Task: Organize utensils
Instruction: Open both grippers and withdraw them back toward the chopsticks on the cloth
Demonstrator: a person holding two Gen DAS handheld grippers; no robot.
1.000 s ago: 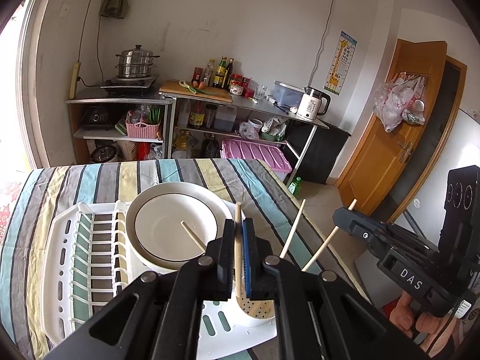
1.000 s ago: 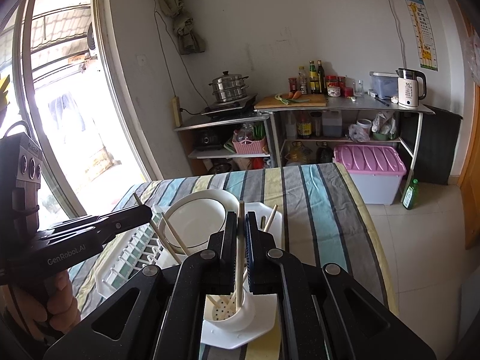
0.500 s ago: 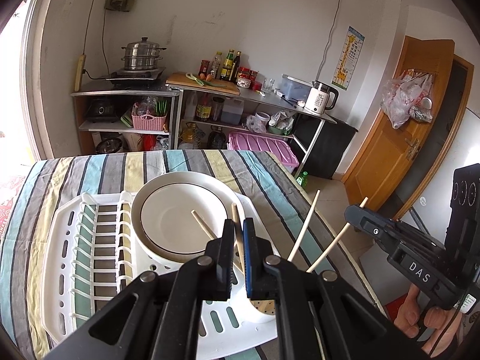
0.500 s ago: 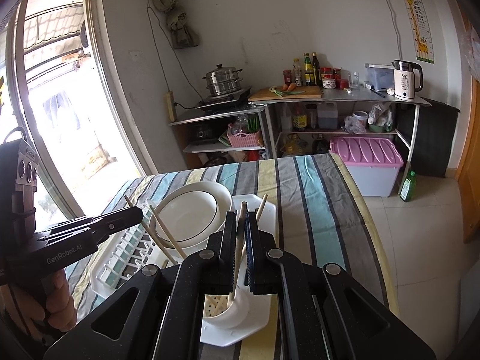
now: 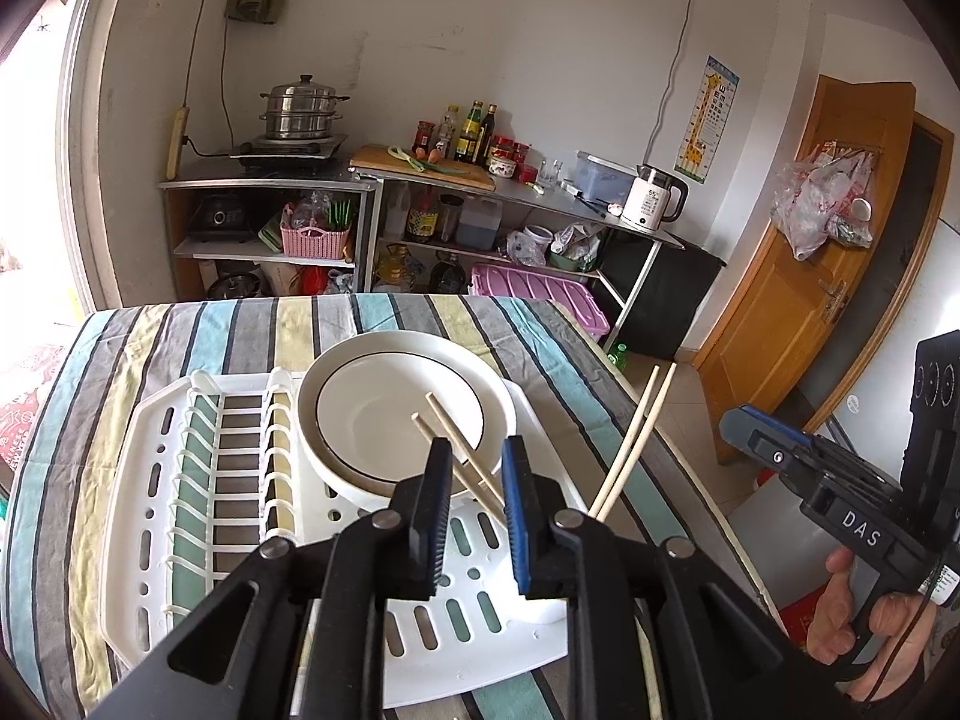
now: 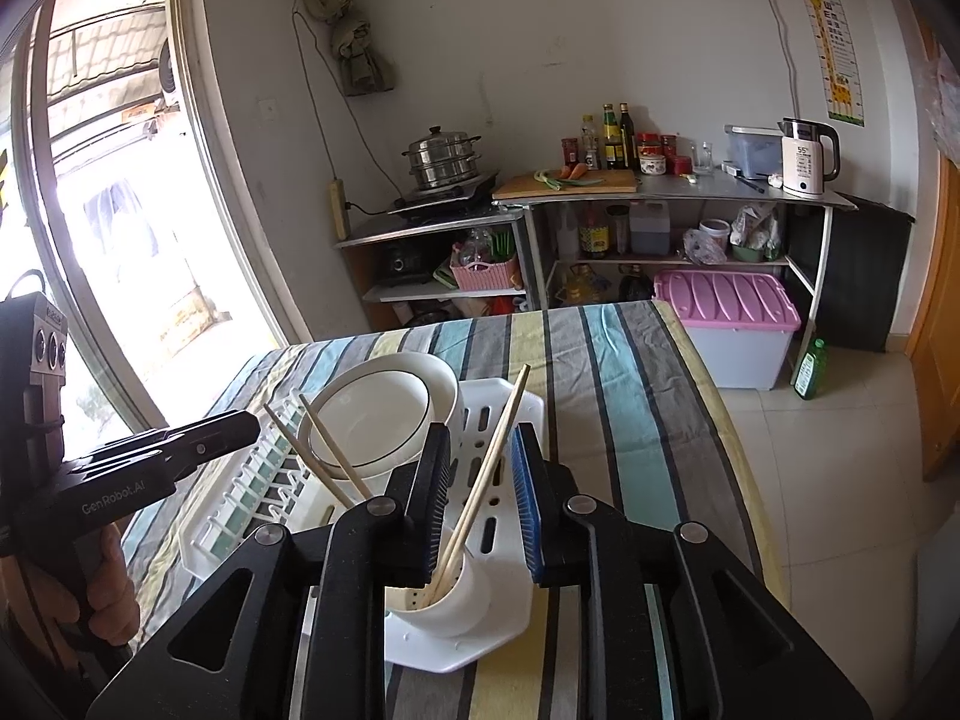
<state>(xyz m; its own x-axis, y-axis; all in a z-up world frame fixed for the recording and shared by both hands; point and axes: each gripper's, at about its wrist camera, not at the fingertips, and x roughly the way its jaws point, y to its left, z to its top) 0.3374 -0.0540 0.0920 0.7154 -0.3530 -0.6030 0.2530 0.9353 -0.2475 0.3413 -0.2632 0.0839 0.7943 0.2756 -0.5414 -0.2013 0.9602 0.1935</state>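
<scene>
My left gripper (image 5: 473,510) hovers over a white dish rack (image 5: 180,516), its jaws opening. Two wooden chopsticks (image 5: 456,450) lean loosely in the gap, and no pad presses on them. They stand in a white utensil cup (image 5: 543,609) at the rack's near corner. A second pair of chopsticks (image 5: 636,438) leans to the right. My right gripper (image 6: 480,498) is also opening, with that pair of chopsticks (image 6: 498,450) free between its jaws, standing in the utensil cup (image 6: 438,600). The other chopsticks (image 6: 318,450) lean left beside my left gripper (image 6: 240,423). My right gripper (image 5: 735,420) shows at the right.
Stacked white bowls (image 5: 408,414) sit in the rack on the striped tablecloth (image 5: 180,330). The table's right edge drops to a tiled floor (image 6: 840,450). Behind stand metal shelves with a steamer pot (image 5: 303,108), a kettle (image 5: 654,201) and a pink-lidded box (image 6: 726,300).
Both grippers were shut on a chopstick each and have since parted their jaws. The freed chopsticks have tipped over and rest in the cup as two pairs.
</scene>
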